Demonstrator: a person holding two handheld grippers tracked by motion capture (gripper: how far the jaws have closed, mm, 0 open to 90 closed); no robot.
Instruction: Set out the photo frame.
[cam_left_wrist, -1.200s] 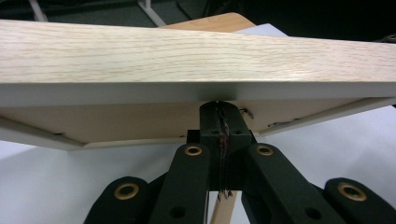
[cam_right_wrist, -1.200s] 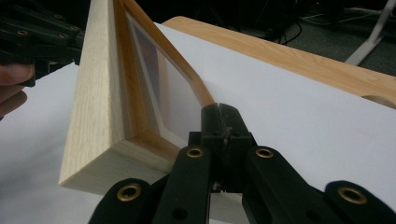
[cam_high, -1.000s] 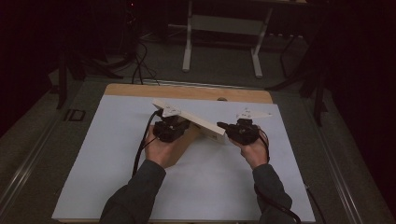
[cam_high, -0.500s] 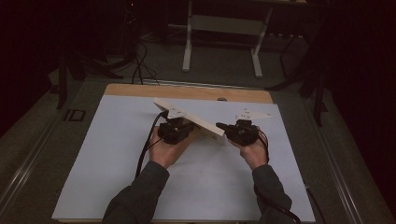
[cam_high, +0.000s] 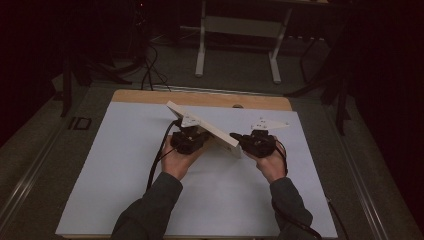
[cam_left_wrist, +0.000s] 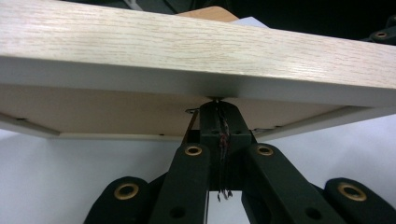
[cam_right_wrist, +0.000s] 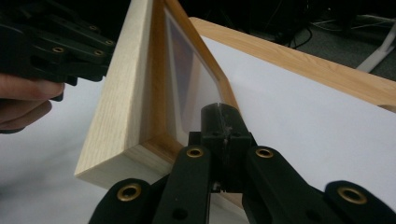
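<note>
- High view: a wooden picture frame stands tilted on its edge over the white sheet that covers the table, running slantwise from far left to near right. The left gripper sits behind the middle of the frame, held in the person's left hand. The right gripper meets the near right end of the frame, held in the right hand.
- Left gripper view: the left gripper has its jaws pressed together, the tips touching the lower back edge of the picture frame, which spans the view overhead. Whether anything thin is pinched between them cannot be told.
- Right gripper view: the right gripper also has its jaws together, the tips resting against the inner side of the picture frame near its lower corner. The frame stands steeply on the white sheet, with the left gripper and fingers on its far side.
</note>
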